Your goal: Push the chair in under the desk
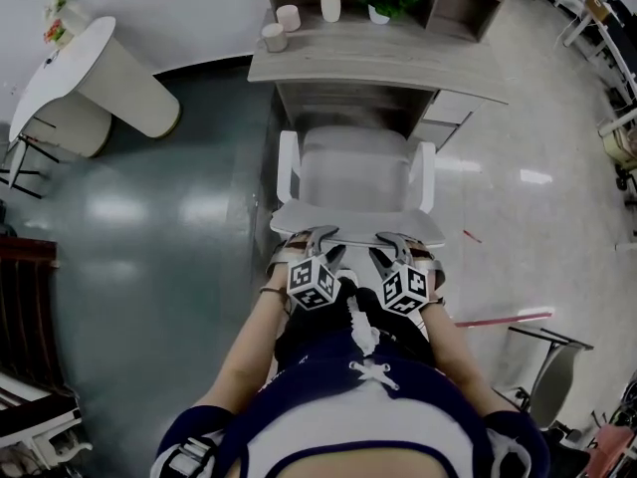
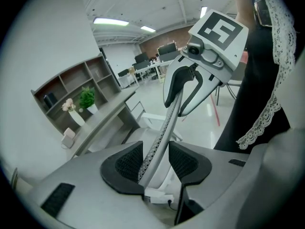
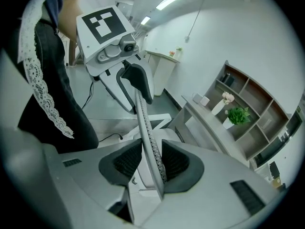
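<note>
While left gripper (image 1: 320,237), right gripper (image 1: 392,240) clamp chair (image 1: 363,172) edge, desk (image 1: 348,63) ahead.

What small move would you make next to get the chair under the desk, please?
Probably push both forward together: the left tool and right tool grip the chair's backrest top, and the seat lies out in front of the desk.

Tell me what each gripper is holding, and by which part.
Both hold the chair: left gripper and right gripper each clamp the top edge of its mesh backrest.
</note>
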`<state>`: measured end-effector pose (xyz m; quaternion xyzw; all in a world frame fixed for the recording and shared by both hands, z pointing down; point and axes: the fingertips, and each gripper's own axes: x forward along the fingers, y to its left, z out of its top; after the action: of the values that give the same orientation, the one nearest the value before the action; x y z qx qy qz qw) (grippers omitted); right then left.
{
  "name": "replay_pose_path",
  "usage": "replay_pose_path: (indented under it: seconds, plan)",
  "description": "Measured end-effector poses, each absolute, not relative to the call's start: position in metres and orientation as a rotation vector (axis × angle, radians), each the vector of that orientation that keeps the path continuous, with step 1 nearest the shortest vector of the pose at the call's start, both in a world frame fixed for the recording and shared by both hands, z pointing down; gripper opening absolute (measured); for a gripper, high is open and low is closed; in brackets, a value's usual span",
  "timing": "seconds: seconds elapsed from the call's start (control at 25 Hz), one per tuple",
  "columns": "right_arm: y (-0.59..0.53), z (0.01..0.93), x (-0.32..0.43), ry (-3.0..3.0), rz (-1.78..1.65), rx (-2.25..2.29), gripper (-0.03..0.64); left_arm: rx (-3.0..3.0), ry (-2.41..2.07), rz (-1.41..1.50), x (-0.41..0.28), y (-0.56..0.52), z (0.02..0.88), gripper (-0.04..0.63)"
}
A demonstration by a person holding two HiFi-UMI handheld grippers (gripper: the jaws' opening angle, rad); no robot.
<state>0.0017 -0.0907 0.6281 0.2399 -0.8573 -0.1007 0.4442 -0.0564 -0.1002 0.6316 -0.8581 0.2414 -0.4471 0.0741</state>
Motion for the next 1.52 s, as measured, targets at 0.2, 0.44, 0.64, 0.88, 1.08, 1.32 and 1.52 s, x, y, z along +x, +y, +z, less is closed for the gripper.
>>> replay_pose_path:
  seconds: [0.2,0.44,0.64,0.88,1.08,1.32,1.52]
  plan:
    - [-0.099,0.628,0.002,-2.126,-0.247,0.593,0.124,-2.568,0.725,-1.333,-0.056,-0.108,0.631,0.173]
    - [-0.109,0.628,0.003,-2.124,-0.25,0.594,0.124,-2.566,0.726,-1.323,-0.055,-0.119,0.63,0.173]
    - [-0.121,0.628,0.002,-2.121,-0.247,0.598,0.124,-2.566,0.728,-1.325,-0.056,-0.13,0.63,0.173]
    - [-0.134,0.629,0.004,-2.116,-0.241,0.602,0.124,-2.565,0.728,-1.322,-0.054,-0.143,0.631,0.173]
    - [-0.142,0.628,0.002,-2.119,-0.24,0.599,0.124,-2.559,0.731,-1.325,-0.056,-0.151,0.63,0.173]
    - [-0.149,0.626,0.003,-2.121,-0.251,0.602,0.124,-2.554,0.734,-1.33,-0.056,-0.158,0.629,0.175]
    - [-0.154,0.626,0.004,-2.126,-0.261,0.595,0.124,-2.548,0.747,-1.338,-0.055,-0.163,0.629,0.175]
